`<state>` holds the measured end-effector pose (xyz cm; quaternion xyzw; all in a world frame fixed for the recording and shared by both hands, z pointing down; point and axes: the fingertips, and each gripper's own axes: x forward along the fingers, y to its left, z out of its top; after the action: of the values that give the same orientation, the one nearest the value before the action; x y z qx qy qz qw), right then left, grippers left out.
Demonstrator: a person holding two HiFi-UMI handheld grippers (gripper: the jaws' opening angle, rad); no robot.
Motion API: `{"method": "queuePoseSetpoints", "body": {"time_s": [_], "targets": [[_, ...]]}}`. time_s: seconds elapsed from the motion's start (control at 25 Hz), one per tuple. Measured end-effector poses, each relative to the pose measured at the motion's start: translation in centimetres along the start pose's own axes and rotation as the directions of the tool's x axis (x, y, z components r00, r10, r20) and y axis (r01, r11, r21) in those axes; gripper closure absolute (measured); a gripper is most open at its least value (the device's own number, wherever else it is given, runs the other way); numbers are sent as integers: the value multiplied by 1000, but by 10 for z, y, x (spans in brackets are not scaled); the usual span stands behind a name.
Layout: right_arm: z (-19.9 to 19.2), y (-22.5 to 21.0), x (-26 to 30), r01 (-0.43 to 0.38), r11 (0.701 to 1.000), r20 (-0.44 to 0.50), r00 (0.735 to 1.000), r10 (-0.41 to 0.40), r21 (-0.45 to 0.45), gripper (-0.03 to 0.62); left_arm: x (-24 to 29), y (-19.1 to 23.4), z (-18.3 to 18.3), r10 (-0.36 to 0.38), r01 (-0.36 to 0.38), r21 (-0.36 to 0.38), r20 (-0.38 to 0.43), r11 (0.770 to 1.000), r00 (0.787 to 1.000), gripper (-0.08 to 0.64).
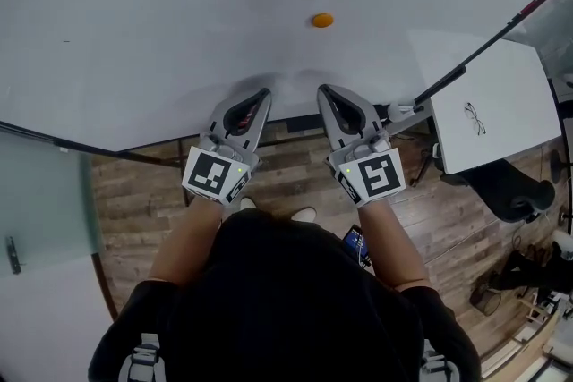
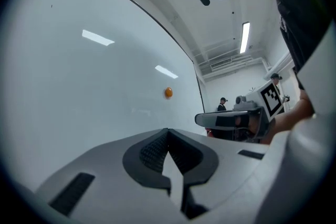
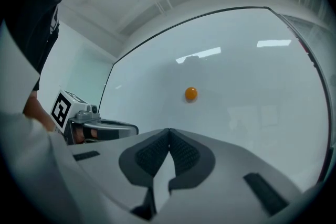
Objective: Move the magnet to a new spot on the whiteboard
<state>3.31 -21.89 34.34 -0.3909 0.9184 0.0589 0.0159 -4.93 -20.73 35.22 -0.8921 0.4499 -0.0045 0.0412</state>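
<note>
Facing the whiteboard (image 1: pixel 134 22), the left gripper (image 1: pixel 261 94) hangs level, its jaws together and empty. The right gripper (image 1: pixel 328 92), also closed on nothing, sits just below the orange magnet (image 1: pixel 322 20) stuck to the board, so it is probably the one to reach.

Overhead plus two level views; shared whiteboard (image 1: pixel 179 13)
</note>
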Motion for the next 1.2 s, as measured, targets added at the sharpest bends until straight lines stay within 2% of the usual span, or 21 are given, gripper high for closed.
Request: {"method": "queuePoseSetpoints", "body": {"time_s": [0.28,0.6,0.84,1.2], "targets": [[15,-18,5,110,994,48,993,-110,2,592,3,7,10,2,-3,15,10,1000,1000,558],[37,-22,21,169,985,74,983,-166,-43,589,1,6,12,-38,38,11,10,999,999,558],[58,-32,32,244,967,127,964,-233,-78,583,-4,7,14,-57,57,8,11,998,998,558],[80,-46,44,329,940,182,933,-310,-85,509,-12,14,15,-61,61,5,14,998,998,558]]}}
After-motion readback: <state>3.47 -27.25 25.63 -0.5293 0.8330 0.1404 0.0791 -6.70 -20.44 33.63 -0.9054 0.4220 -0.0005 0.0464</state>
